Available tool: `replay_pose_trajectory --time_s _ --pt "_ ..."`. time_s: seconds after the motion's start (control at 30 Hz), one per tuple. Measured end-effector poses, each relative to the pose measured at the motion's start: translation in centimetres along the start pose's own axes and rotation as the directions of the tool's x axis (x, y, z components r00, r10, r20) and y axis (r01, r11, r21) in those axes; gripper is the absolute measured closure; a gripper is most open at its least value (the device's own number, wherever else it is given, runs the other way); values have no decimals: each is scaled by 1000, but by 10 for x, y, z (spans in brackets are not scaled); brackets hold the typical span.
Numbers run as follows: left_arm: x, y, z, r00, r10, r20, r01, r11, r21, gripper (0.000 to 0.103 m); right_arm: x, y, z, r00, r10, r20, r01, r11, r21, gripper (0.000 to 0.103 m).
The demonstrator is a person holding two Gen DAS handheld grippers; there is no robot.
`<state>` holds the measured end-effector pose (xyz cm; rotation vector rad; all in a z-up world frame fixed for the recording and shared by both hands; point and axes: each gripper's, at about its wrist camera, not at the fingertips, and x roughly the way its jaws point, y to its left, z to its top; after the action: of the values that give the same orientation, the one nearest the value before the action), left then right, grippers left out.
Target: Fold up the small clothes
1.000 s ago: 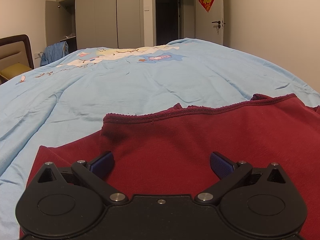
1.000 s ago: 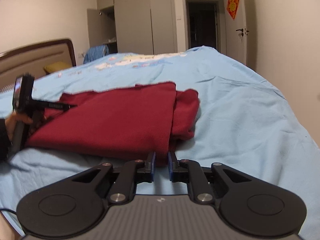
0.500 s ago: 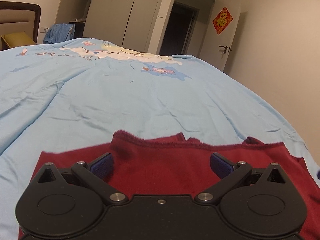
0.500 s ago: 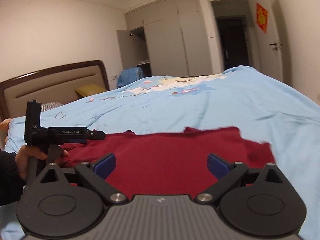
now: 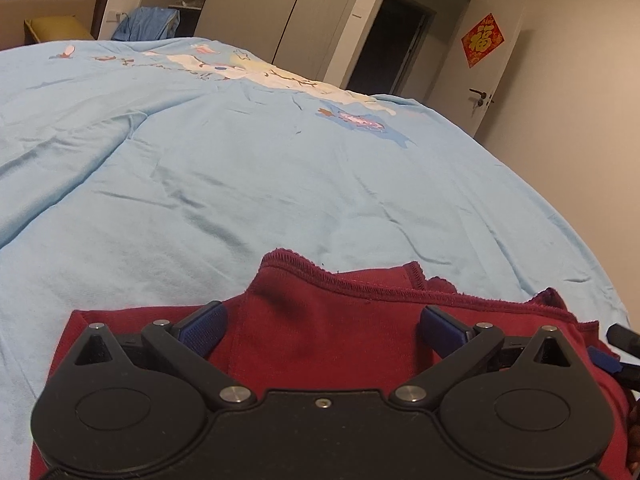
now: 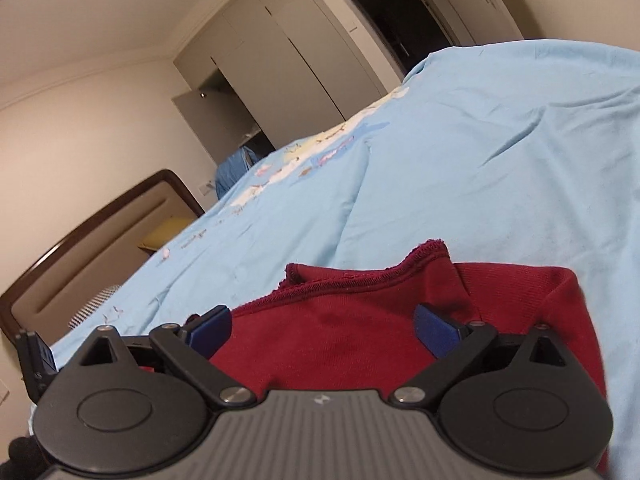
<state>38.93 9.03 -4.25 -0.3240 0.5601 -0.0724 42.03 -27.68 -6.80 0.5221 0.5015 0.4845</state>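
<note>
The red garment [image 5: 332, 320] lies folded on the bed [image 5: 240, 168] near its front edge (stitched hems showing). The left claw [image 5: 322, 320] and right claw [image 6: 322, 324] gape wide above it, holding nothing.

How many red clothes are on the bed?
1. A single dark red garment lies folded on the light blue bedspread, right in front of both open tools. The tools cover its near part, so something small could be hidden beneath.
</note>
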Motion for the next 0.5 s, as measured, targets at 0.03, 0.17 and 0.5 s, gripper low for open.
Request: replay_pose_trajectory --time_s 0.03,0.17,0.5 --pt "0 0 -1 1000 2 3 -2 1000 3 1 0 -1 -1 1000 0 6 0 1000 -4 3" --pt "0 1 -2 1000 -4 11 4 1000 -2 1 1 -4 -3 1000 -5 10 5 1000 -18 2" --pt "-17 7 -6 996 -40 76 44 998 -52 1 -12 2 -7 999 18 38 -17 1000 -13 1"
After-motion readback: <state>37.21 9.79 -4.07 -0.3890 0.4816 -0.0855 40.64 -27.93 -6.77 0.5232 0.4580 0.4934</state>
